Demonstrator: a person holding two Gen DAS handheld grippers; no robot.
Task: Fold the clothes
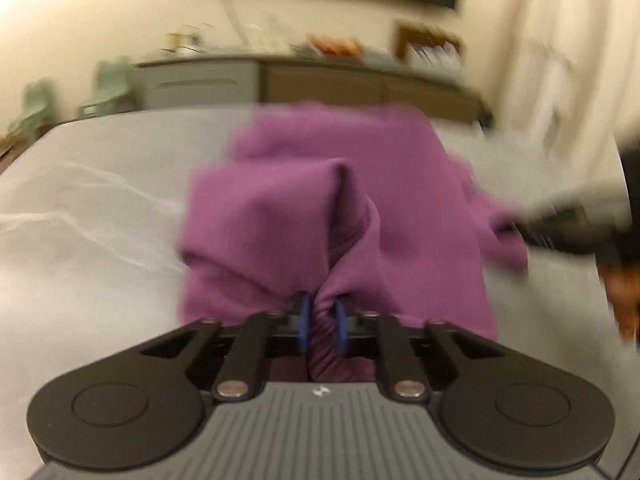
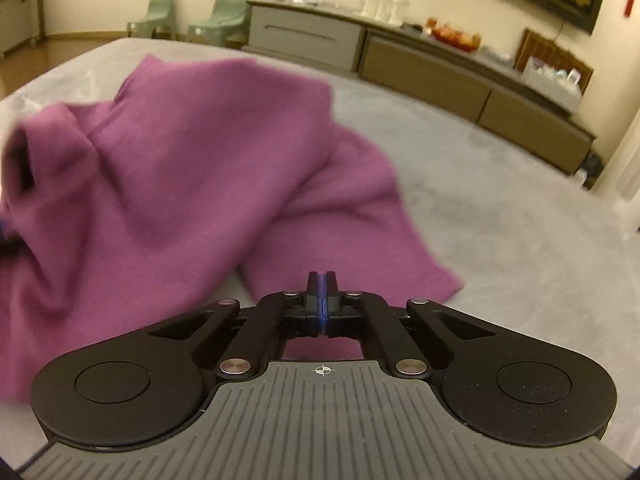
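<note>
Purple knit, the sweater (image 2: 172, 168) lies rumpled on the grey bench (image 2: 500, 208), spread ahead and to the left of the right gripper (image 2: 322, 300), whose jaws are pressed together on nothing, its tips just over a loose sleeve or hem (which, I cannot tell). The left gripper (image 1: 322, 320) has its jaws clamped on a ribbed bunch of the sweater's near edge. The free cloth runs away from both grippers, so the right one is judged nearer the loose part needing a grasp.

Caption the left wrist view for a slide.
Left gripper shut on a bunched fold of the purple garment lying on the grey table.
</note>
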